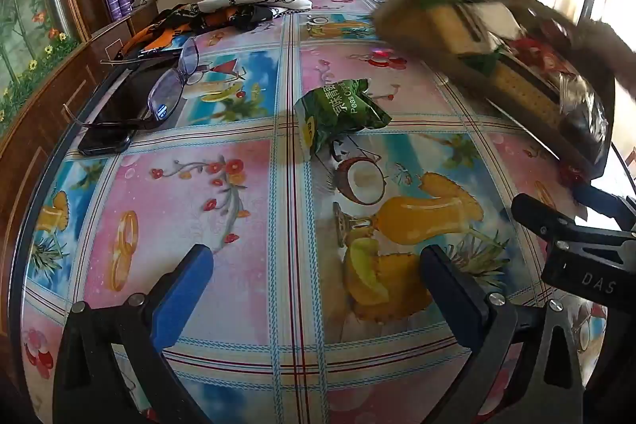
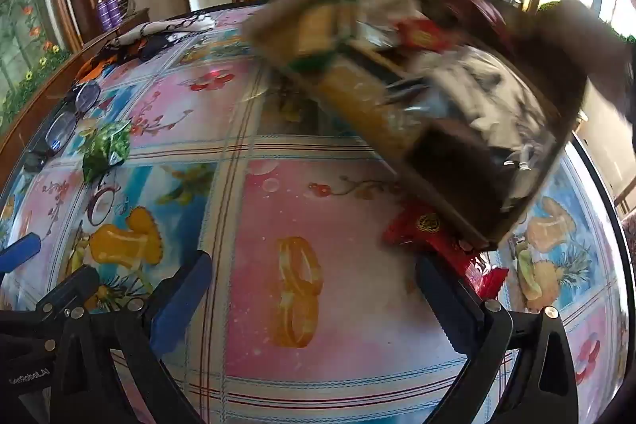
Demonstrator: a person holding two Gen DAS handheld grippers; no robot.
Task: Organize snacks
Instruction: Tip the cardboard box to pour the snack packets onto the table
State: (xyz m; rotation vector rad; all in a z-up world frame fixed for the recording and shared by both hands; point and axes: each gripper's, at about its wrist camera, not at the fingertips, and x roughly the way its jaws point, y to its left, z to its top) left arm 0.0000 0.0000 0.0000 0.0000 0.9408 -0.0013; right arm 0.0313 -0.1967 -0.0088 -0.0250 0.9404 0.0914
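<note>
On the far right a blurred snack tray (image 2: 417, 98) sits part-filled, while a green pea packet (image 1: 340, 112) and red packet (image 2: 433, 237) lie loose, and I hold my left gripper (image 1: 314, 289) and right gripper (image 2: 314, 297) wide open, both empty.

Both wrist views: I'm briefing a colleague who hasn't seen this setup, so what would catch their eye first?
The blurred basket of snacks dominates, tilted above the far right of the table. Then the loud tropical-print tablecloth, with a green pea packet lying alone mid-table and a red packet lying at the basket's near edge. Glasses rest on a dark phone at the left edge; both tools, left and right, are open and hold nothing.
</note>
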